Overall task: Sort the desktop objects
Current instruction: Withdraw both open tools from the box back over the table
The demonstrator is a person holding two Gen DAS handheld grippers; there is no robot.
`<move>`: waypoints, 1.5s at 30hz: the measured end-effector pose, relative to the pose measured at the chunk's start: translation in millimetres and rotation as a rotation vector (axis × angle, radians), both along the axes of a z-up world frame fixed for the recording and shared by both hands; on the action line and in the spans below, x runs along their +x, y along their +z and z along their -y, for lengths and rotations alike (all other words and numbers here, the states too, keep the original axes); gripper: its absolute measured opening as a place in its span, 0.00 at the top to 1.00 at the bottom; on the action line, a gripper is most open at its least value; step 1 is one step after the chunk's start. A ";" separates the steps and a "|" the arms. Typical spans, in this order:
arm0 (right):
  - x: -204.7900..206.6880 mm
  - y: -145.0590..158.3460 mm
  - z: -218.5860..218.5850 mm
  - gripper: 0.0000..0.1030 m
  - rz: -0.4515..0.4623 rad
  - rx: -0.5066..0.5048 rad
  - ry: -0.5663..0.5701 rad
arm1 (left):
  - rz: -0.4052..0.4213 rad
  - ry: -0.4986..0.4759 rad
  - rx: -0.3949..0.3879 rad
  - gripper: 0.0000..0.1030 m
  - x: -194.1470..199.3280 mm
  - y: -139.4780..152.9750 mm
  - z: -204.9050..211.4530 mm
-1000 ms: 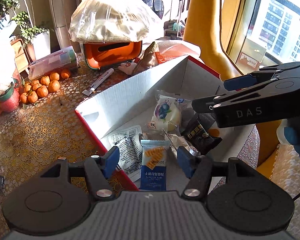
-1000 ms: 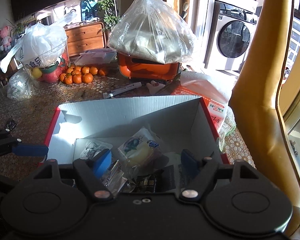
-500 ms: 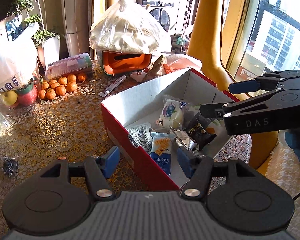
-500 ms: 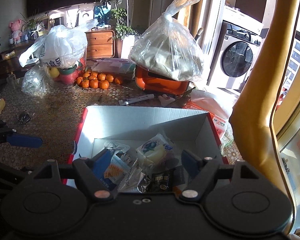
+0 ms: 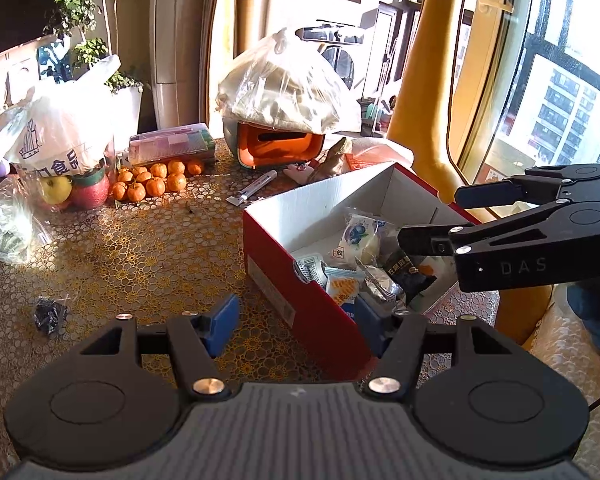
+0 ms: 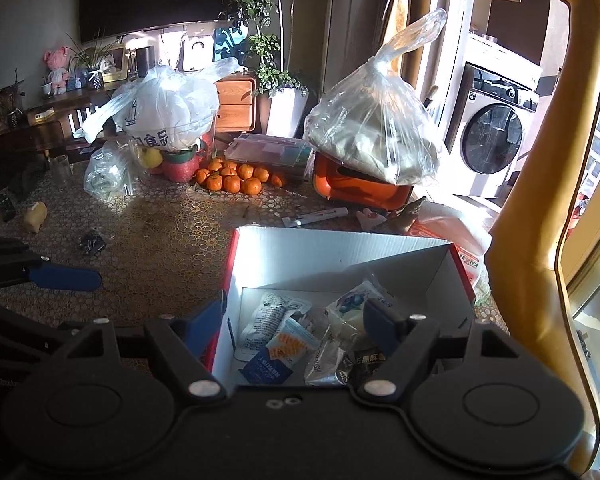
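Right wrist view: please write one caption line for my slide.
Open right gripper above a red cardboard box holding snack packets, mandarins behind.

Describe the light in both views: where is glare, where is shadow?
Left wrist view: the window is overexposed, and low sun lights the table. Right wrist view: sun glares on the box inner wall, while the room behind and the right gripper lie in shadow.
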State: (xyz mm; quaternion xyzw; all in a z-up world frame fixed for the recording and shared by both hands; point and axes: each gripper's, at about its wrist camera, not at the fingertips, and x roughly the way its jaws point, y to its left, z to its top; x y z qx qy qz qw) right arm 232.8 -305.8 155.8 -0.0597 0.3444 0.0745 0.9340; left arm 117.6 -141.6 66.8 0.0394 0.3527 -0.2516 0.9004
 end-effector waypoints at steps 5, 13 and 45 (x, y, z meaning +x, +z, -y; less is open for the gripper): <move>-9.7 5.4 -22.8 0.24 0.030 0.021 0.040 | 0.056 0.047 0.006 0.39 -14.2 3.9 -24.3; -11.3 6.4 -66.1 0.24 0.075 0.047 0.093 | 0.091 0.132 -0.004 0.34 -28.2 3.9 -72.3; 35.3 -42.7 -235.9 0.19 0.128 0.071 0.309 | 0.126 0.524 0.028 0.00 9.8 -39.1 -266.7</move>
